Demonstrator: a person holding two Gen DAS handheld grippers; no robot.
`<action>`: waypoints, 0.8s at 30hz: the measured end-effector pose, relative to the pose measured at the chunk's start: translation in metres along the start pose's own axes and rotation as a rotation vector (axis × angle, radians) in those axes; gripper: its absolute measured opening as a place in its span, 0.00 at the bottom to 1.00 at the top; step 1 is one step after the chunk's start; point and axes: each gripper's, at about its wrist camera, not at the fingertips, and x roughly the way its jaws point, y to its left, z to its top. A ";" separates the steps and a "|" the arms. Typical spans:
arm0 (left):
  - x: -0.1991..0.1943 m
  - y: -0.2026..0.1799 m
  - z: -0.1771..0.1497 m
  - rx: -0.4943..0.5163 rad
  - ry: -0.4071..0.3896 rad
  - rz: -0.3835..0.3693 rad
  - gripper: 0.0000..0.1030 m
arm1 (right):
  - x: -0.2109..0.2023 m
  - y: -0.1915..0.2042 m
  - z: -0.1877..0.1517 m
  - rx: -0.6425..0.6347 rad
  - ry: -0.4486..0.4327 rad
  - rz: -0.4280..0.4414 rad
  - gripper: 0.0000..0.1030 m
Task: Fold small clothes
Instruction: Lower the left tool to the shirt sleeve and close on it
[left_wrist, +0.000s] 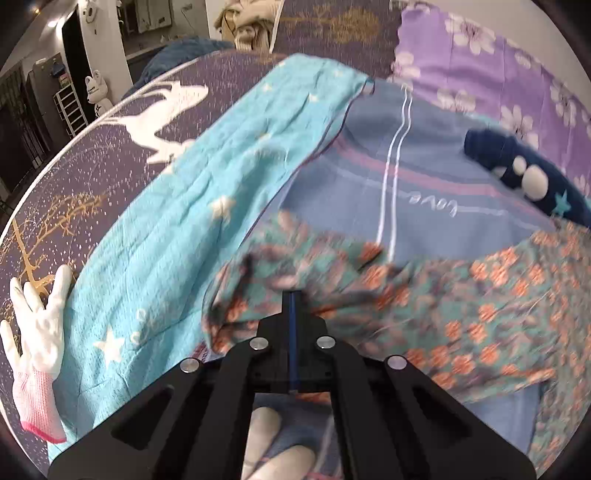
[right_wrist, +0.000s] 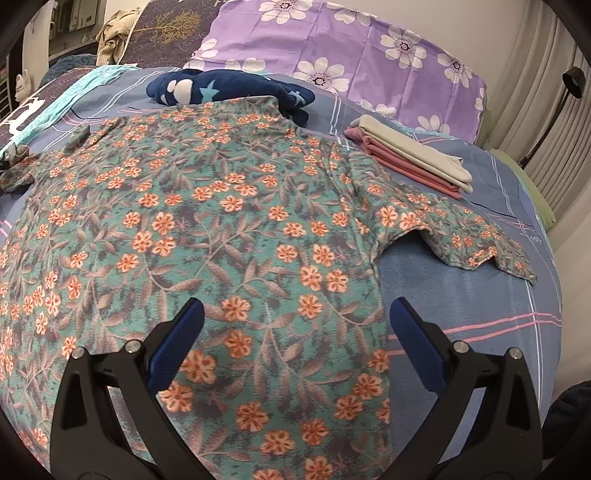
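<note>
- Our left tongs (left_wrist: 291, 295) are pressed together on a fold of the floral shirt (left_wrist: 480, 306); the pinched cloth is smeared by motion blur in the left wrist view, so we cannot make out which edge or sleeve it is.
- Our right tongs (right_wrist: 295, 310) are spread wide, one blue pad (right_wrist: 177, 343) over the shirt's lower part and the other just off its right side seam (whether the pads touch the cloth, we cannot tell).
- The floral shirt (right_wrist: 221, 229) lies spread on the bed sheet (right_wrist: 461, 295), the far short sleeve stretched out to the right with its tip resting on the blue sheet; the hem nearest us is cut off by the frame and hidden behind the tongs' black arms.
- The shirt's collar end reaches a dark blue garment (right_wrist: 229, 92) with white and teal shapes, and overlaps its near edge, so part of that garment is hidden.
- To the right, well apart from the sleeve, sits a stack of folded clothes (right_wrist: 410, 162), cream on top of pink.
- A purple flowered pillow (right_wrist: 351, 55) lies behind it all, its top cropped.
- In the left wrist view a turquoise star blanket (left_wrist: 184, 229) lies beside the shirt, and a white glove (left_wrist: 37, 332) rests at its edge, partly cut by the lens rim.
</note>
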 end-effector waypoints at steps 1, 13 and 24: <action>-0.009 -0.006 0.001 0.004 -0.027 -0.021 0.00 | 0.001 -0.002 0.000 0.006 0.002 -0.001 0.98; -0.041 -0.057 0.033 0.171 -0.084 0.104 0.58 | -0.006 -0.014 -0.009 0.021 -0.009 0.009 0.98; 0.008 -0.009 0.019 0.004 0.010 -0.068 0.00 | 0.004 -0.031 -0.004 0.097 0.027 0.006 0.98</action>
